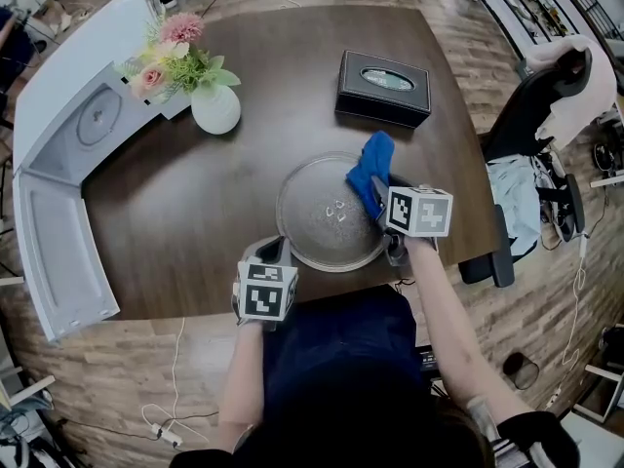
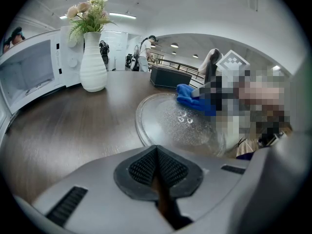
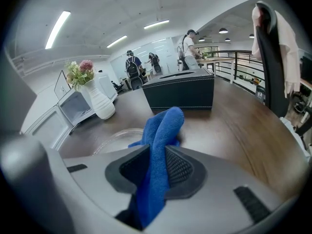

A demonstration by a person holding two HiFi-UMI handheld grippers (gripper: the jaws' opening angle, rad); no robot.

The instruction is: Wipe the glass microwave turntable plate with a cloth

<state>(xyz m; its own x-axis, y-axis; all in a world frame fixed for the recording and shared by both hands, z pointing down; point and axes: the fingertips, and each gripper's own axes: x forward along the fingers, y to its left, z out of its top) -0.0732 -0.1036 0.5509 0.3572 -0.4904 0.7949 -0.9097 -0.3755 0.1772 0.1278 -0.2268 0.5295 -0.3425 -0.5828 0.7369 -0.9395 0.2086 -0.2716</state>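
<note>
The round glass turntable plate point(image 1: 327, 220) lies flat on the dark wooden table point(image 1: 195, 213), near its front edge. My right gripper point(image 1: 382, 201) is shut on a blue cloth point(image 1: 370, 168), which rests on the plate's far right rim. In the right gripper view the blue cloth point(image 3: 158, 140) is pinched between the pads and sticks out over the plate point(image 3: 113, 139). My left gripper point(image 1: 275, 253) sits just off the plate's front left rim. In the left gripper view its jaws point(image 2: 157, 154) are shut on nothing, with the plate point(image 2: 170, 123) and cloth point(image 2: 194, 95) ahead.
A white microwave point(image 1: 68, 154) with its door open stands at the table's left. A white vase of flowers point(image 1: 214, 108) stands at the back left and a black tissue box point(image 1: 383, 88) behind the plate. An office chair with a draped garment point(image 1: 551, 96) stands to the right.
</note>
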